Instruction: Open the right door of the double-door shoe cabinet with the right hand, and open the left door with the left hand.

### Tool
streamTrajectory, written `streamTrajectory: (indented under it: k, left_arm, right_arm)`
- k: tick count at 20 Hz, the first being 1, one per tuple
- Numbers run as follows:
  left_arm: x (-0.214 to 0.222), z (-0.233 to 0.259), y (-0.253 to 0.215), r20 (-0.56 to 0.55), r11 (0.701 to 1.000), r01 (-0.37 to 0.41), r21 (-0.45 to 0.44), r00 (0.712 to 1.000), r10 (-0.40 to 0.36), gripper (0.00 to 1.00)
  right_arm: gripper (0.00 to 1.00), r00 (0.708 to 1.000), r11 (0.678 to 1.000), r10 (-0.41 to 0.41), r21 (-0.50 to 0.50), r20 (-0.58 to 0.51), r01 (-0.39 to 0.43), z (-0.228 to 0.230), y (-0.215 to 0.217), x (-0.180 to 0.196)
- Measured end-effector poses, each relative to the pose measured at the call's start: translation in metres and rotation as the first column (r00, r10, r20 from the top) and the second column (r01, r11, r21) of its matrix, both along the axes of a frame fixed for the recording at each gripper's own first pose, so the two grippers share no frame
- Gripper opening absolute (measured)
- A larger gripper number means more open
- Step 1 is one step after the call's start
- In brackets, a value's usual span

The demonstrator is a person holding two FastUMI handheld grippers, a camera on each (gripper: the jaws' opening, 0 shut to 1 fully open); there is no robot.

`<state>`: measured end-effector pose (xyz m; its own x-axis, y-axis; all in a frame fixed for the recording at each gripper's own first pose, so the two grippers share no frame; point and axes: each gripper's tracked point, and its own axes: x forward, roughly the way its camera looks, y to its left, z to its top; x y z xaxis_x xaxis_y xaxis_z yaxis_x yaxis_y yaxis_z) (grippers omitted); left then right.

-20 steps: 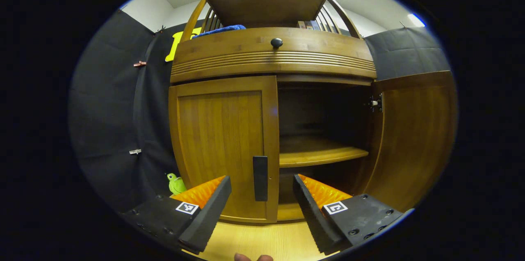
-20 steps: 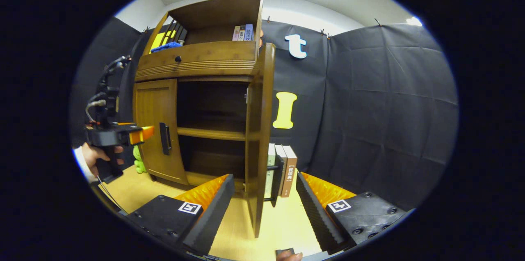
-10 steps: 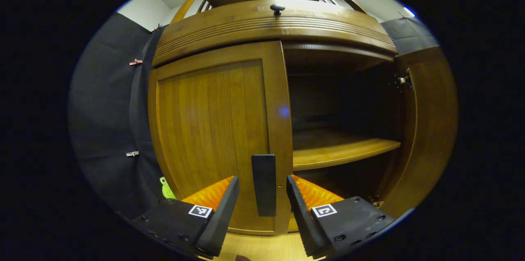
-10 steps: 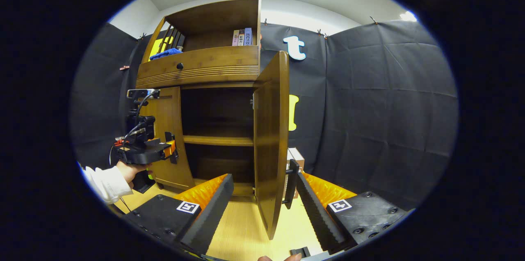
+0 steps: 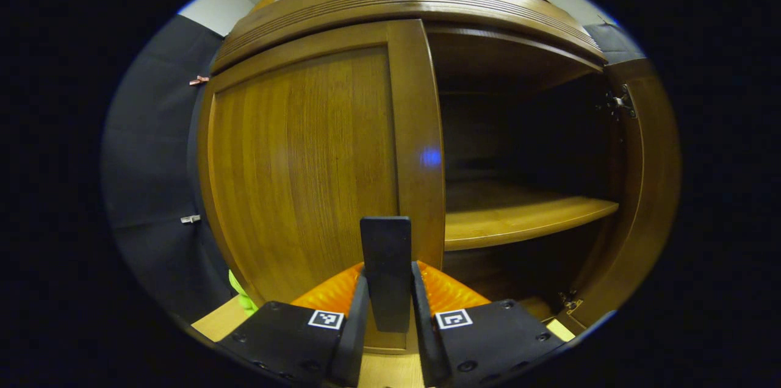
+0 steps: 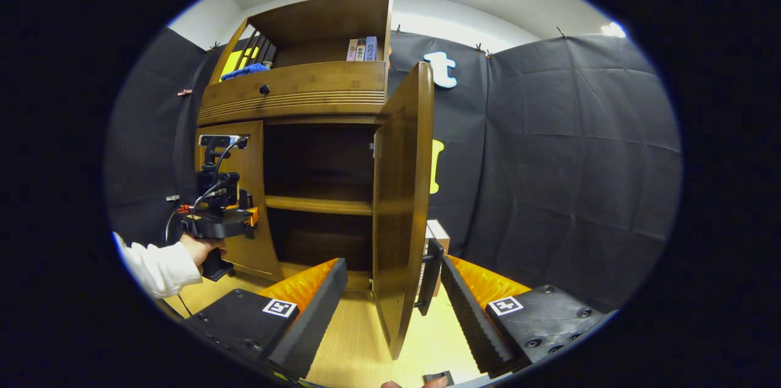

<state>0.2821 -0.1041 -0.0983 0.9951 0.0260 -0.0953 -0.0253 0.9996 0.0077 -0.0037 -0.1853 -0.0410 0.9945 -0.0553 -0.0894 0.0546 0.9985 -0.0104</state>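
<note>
The wooden shoe cabinet's left door [image 5: 305, 156] stands closed against the frame. Its dark upright handle [image 5: 385, 254] sits between the fingers of my left gripper [image 5: 387, 321], which is shut on it. In the right gripper view the left gripper [image 6: 223, 223] shows at that handle, held by a hand in a white sleeve. The right door [image 6: 399, 193] is swung wide open, edge-on to me. Its dark handle [image 6: 430, 275] hangs just beside the right finger [image 6: 473, 315] of my right gripper [image 6: 390, 315], which is open, with the door's lower edge between its fingers.
Inside the cabinet a bare shelf [image 5: 525, 217] crosses the dark interior. Above is a drawer with a round knob [image 6: 264, 89], then books [image 6: 361, 49] and a blue cloth [image 6: 244, 71]. More books [image 6: 440, 235] stand behind the open door. A green toy [image 5: 239, 290] sits left of the cabinet.
My left gripper moved in to the left door's handle and shut on it. The right door swung a little farther open; the right gripper stayed open beside it.
</note>
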Motion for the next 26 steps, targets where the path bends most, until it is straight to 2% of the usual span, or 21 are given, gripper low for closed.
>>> streamTrajectory:
  k: [2, 6, 9, 11, 15, 19, 26]
  left_arm:
    - [-0.004, -0.003, 0.001, -0.007, 1.000, 0.024, -0.005, 1.000, -0.024, 0.37]
    - [-0.013, -0.003, 0.003, -0.017, 1.000, 0.019, 0.024, 1.000, -0.018, 0.31]
    - [-0.035, -0.003, 0.009, -0.023, 0.999, 0.038, 0.012, 0.999, -0.038, 0.27]
    - [-0.054, -0.002, 0.015, -0.024, 0.998, 0.052, 0.016, 0.998, -0.052, 0.29]
    - [-0.090, -0.003, 0.032, -0.019, 0.998, 0.068, 0.012, 0.998, -0.067, 0.27]
    - [-0.123, -0.006, 0.053, -0.027, 0.997, 0.075, 0.014, 0.997, -0.074, 0.25]
    - [-0.173, -0.007, 0.104, -0.029, 0.998, 0.060, 0.016, 0.998, -0.059, 0.24]
  right_arm:
    - [0.98, 1.000, 1.000, -0.004, 0.004, -0.012, 0.004, -0.003, 0.000, -0.004]
    - [0.96, 0.999, 0.998, -0.031, 0.050, -0.037, 0.033, -0.005, -0.003, -0.012]
    - [0.98, 0.999, 0.995, -0.053, 0.079, -0.005, 0.053, 0.006, -0.001, -0.021]
    - [0.95, 0.998, 0.995, -0.064, 0.076, 0.017, 0.063, 0.011, 0.003, -0.026]
    - [1.00, 0.998, 0.997, -0.057, 0.059, 0.035, 0.054, 0.017, 0.019, -0.041]
    - [0.98, 0.998, 0.998, -0.043, 0.054, 0.042, 0.041, 0.019, 0.045, -0.044]
    - [0.98, 0.998, 0.998, -0.038, 0.059, 0.044, 0.035, 0.018, 0.075, -0.060]
